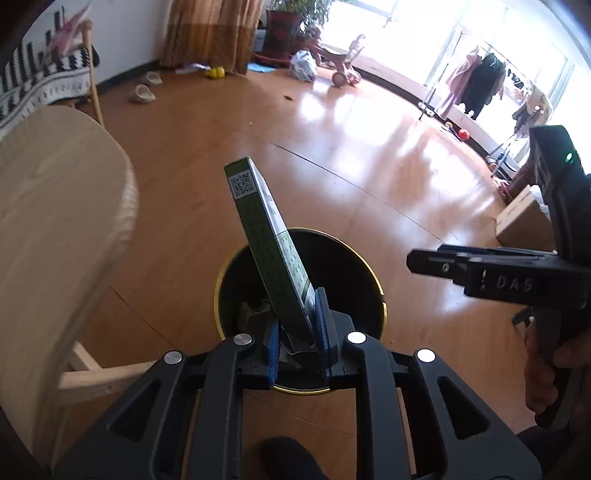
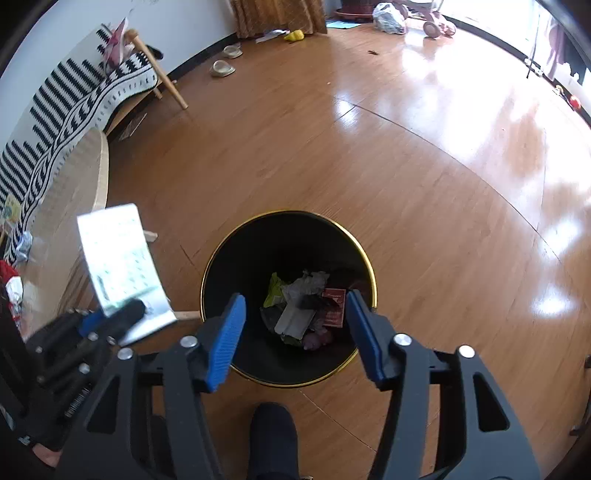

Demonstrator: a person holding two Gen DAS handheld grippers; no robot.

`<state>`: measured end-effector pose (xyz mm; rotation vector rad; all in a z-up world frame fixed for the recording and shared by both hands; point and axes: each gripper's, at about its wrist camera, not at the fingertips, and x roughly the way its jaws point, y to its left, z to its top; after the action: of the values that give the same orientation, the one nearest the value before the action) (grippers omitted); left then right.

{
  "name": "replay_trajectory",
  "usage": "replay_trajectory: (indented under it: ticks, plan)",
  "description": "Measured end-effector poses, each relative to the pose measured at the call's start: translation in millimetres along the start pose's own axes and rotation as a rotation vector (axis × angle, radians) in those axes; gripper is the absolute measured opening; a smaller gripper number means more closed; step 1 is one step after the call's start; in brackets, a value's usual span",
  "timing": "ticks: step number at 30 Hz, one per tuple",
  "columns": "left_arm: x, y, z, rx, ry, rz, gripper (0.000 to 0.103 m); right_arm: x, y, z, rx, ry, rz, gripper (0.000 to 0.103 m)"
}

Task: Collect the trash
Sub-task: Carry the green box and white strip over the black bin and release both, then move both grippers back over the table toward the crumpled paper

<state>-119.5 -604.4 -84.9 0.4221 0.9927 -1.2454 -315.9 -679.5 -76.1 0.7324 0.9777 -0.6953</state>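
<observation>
A black trash bin with a gold rim (image 1: 373, 280) (image 2: 364, 254) stands on the wooden floor and holds several pieces of trash (image 2: 303, 306). My left gripper (image 1: 297, 332) is shut on a flat green and white box (image 1: 266, 229) and holds it upright over the bin's near edge. In the right wrist view the box (image 2: 118, 258) and the left gripper (image 2: 110, 317) appear at the left, beside the bin. My right gripper (image 2: 295, 332) is open and empty above the bin's near side. It also shows in the left wrist view (image 1: 424, 262) at the right.
A pale wooden chair (image 1: 55, 221) stands close on the left of the bin. A bench with a black and white cover (image 2: 74, 103) runs along the left wall. Slippers (image 2: 221, 68), a bag (image 2: 388, 16) and a tricycle (image 1: 340, 66) lie far off. A cardboard box (image 1: 521, 221) sits at the right.
</observation>
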Motion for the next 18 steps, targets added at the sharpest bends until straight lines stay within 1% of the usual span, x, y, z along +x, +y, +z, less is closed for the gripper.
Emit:
replay_trajectory:
  ticks: [4,5,7,8,9,14,16,17,18]
  plan:
    - [16.6,-3.3,-2.5,-0.002,0.031,-0.066,0.017,-5.3,-6.1,1.8,0.025,-0.017,0.003,0.058]
    - [20.4,-4.0,-2.5,-0.005,0.032,-0.074,0.018,-6.5,-7.4,1.6,0.03,-0.022,0.001,0.058]
    - [25.4,-5.6,-2.6,-0.003,0.047,-0.084,0.045,-9.0,-7.8,4.0,0.037,-0.032,0.002,0.058]
    - [26.9,-6.6,-2.7,-0.004,0.053,-0.076,0.071,-10.1,-7.6,4.3,0.04,-0.037,0.004,0.059]
    - [26.1,-7.1,-3.3,-0.007,0.041,-0.064,0.076,-11.4,-6.4,3.5,0.041,-0.041,0.005,0.059]
    - [14.9,-1.2,-3.5,-0.008,0.021,-0.04,0.076,-16.8,0.2,4.1,0.033,-0.062,0.007,0.061]
    - [4.0,2.0,-3.3,-0.002,0.0,-0.02,0.077,-18.5,7.7,5.0,0.022,-0.069,0.008,0.064]
    - [-5.7,4.9,-2.7,0.002,-0.016,-0.004,0.078,-19.5,14.4,6.0,0.012,-0.075,0.011,0.066]
    - [-16.7,7.8,-1.4,0.002,-0.034,0.018,0.082,-20.1,20.7,6.8,0.0,-0.081,0.01,0.068]
